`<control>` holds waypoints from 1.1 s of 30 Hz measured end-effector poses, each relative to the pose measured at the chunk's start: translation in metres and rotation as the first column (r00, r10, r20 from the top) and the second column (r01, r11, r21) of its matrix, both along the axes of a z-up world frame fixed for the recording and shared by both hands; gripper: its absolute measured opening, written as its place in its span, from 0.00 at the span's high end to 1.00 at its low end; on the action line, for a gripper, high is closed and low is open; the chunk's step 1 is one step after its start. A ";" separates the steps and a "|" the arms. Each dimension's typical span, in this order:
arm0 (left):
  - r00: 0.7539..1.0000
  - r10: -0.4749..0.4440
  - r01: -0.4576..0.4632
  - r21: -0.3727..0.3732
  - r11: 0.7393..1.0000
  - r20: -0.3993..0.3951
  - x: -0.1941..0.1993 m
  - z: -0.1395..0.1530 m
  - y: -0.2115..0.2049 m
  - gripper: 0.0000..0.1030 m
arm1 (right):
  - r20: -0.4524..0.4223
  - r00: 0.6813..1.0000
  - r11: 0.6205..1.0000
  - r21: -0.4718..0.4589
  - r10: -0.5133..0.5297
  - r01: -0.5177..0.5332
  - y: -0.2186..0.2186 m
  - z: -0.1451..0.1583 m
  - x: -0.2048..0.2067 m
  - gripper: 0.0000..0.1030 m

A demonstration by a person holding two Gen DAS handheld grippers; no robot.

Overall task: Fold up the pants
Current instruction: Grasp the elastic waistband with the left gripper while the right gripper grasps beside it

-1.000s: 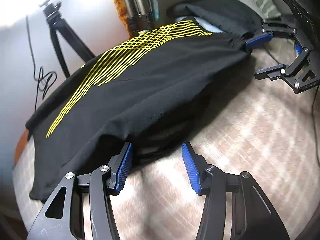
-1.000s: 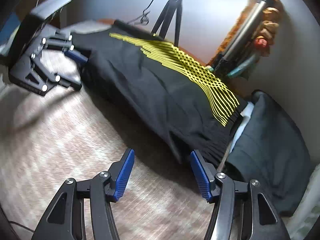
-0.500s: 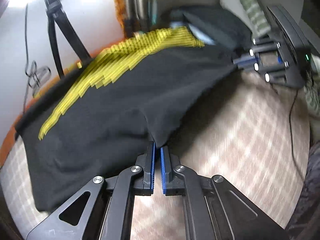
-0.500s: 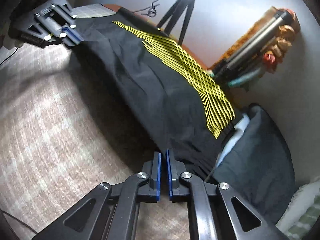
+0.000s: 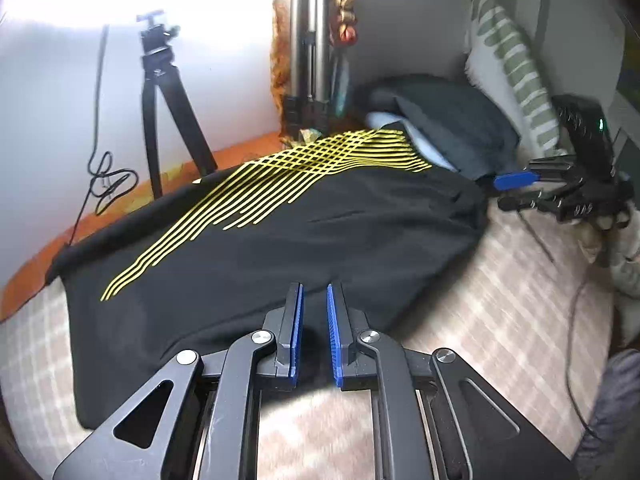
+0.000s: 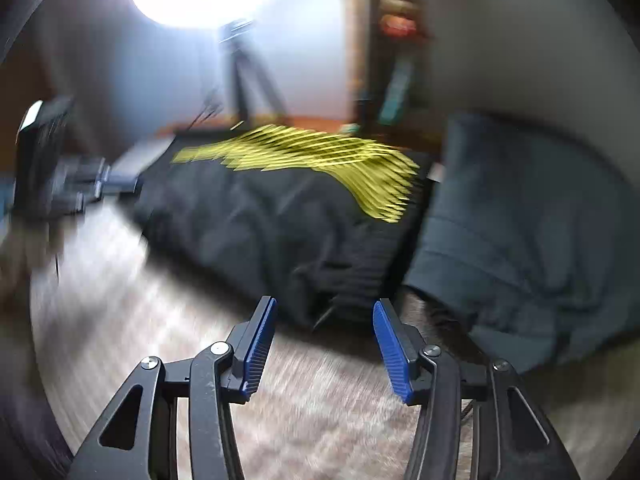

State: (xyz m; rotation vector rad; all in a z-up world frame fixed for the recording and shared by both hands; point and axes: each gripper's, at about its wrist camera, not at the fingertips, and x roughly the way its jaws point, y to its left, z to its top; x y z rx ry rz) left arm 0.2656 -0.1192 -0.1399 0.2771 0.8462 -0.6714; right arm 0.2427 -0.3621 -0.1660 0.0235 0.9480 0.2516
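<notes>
Both my grippers just let go: left gripper (image 5: 314, 330) barely parting, right gripper (image 6: 323, 344) spreading, both empty. The black pants (image 5: 280, 240) lie folded mid-frame on the checked bedcover (image 5: 500, 340).

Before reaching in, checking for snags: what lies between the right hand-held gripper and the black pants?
Only bare checked bedcover, in the right wrist view.

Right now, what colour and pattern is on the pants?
Black pants with yellow crisscrossing lines; clearest in the left wrist view.
</notes>
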 end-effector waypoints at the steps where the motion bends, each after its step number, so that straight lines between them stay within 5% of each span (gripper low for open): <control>1: 1.000 -0.017 0.017 0.020 1.000 -0.011 0.002 -0.008 -0.007 0.90 | -0.018 0.999 0.999 0.029 -0.039 0.039 -0.006 -0.004 0.006 0.49; 5: 0.995 -0.084 0.094 0.168 0.981 -0.061 0.001 -0.044 -0.026 0.90 | -0.083 0.988 0.988 0.078 -0.129 0.135 -0.018 -0.018 0.019 0.49; 9: 0.996 -0.083 0.089 0.178 0.980 -0.043 -0.002 -0.040 -0.022 0.89 | -0.134 0.973 0.965 0.162 -0.186 0.207 -0.032 -0.031 0.024 0.49; 11: 0.997 -0.077 0.078 0.174 0.982 -0.011 -0.005 -0.028 -0.025 0.79 | -0.163 0.964 0.949 0.206 -0.209 0.240 -0.042 -0.036 0.022 0.47; 13: 0.995 -0.094 0.090 0.141 0.986 0.020 -0.013 -0.011 -0.034 0.56 | -0.158 0.964 0.938 0.242 -0.213 0.247 -0.047 -0.034 0.017 0.47; 15: 0.991 -0.125 0.120 0.108 0.987 0.040 -0.021 -0.001 -0.051 0.44 | -0.126 0.966 0.939 0.236 -0.227 0.251 -0.051 -0.026 0.009 0.47; 24: 0.959 -0.278 0.272 0.105 0.956 0.045 -0.034 -0.010 -0.173 0.38 | -0.052 0.951 0.913 0.269 -0.305 0.308 -0.076 0.002 -0.022 0.31; 33: 0.938 -0.341 0.316 0.244 0.917 0.065 -0.031 -0.045 -0.242 0.37 | -0.066 0.937 0.865 0.367 -0.344 0.343 -0.111 0.008 -0.030 0.30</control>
